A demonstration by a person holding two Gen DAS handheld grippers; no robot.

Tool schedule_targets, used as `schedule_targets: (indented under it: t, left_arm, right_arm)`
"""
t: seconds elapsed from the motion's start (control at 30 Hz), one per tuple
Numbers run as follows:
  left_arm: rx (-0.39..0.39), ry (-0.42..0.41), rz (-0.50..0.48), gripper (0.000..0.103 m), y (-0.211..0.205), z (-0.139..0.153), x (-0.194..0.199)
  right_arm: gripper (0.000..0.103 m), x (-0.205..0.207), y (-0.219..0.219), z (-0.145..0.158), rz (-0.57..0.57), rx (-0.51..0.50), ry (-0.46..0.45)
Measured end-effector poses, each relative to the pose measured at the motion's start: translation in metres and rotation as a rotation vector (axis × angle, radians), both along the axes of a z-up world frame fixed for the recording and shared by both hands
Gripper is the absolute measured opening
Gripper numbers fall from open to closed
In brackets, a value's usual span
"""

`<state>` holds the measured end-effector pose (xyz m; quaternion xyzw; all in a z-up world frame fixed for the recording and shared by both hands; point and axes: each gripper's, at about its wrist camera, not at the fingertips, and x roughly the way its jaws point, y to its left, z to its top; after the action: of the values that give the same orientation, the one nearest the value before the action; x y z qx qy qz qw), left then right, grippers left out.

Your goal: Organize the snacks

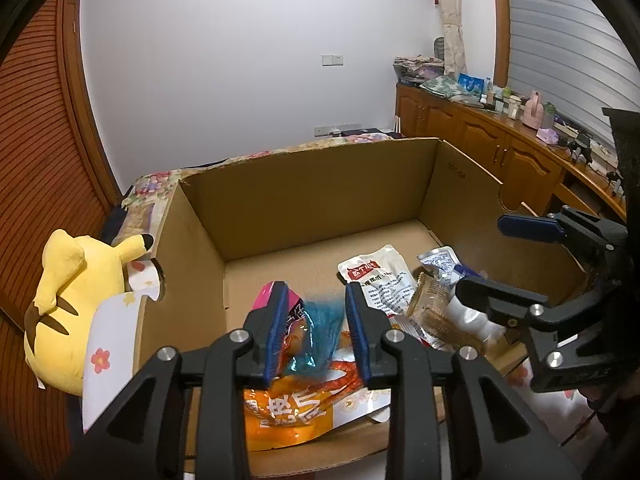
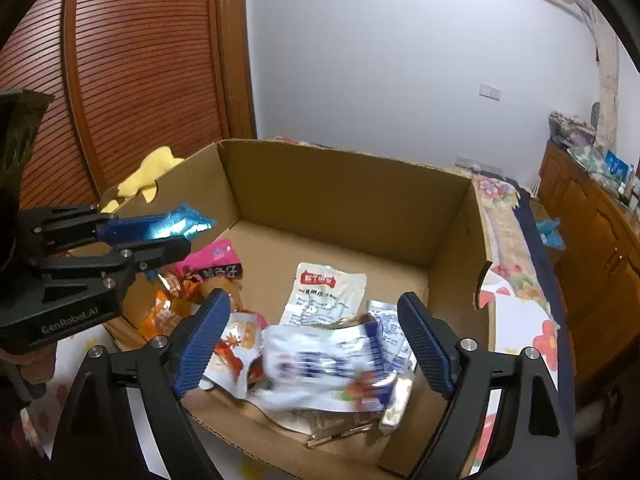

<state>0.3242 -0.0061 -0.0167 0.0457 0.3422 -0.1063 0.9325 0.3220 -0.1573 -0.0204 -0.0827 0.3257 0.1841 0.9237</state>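
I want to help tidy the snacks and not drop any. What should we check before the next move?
1. Shiny blue foil packet sits between the left gripper's fingers: ok.
2. Grip is firm: cannot tell, as the packet is blurred in the left wrist view.
3. Left gripper is over the open brown cardboard box: ok.
4. Bare box floor is left at the back: ok.
5. Right gripper is open and holds nothing: ok.
6. White and blue plastic packet below the right gripper lies still: cannot tell, it is blurred.
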Motion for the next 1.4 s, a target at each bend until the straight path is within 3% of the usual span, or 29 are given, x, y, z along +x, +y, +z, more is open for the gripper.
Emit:
schedule_targets:
  t: [0.3, 0.63, 1.07, 1.23, 1.4]
  left_arm:
    - [0.012, -0.012, 0.013, 0.032, -0.003, 0.004, -0.011]
    - [0.002, -0.096, 0.052, 0.043, 0.004, 0.036, -0.066]
    - [0.013, -0.229, 0.053, 0.054, 0.017, 0.079, -0.146]
    - [0.024, -0.287, 0.053, 0.068, 0.017, 0.088, -0.171]
    - [0.027, -0.285, 0.069, 0.07, 0.017, 0.091, -0.185]
  right_arm:
    - [0.088, -0.012, -0.006, 0.006, -0.02, 0.02, -0.027]
    - [0.088, -0.042, -0.009, 0.033, -0.018, 0.057, -0.098]
    - [0.088, -0.129, 0.004, 0.08, -0.041, 0.066, -0.244]
    - [0.089, -0.154, 0.008, 0.089, -0.054, 0.065, -0.276]
    - [0.092, -0.176, 0.01, 0.094, -0.074, 0.066, -0.303]
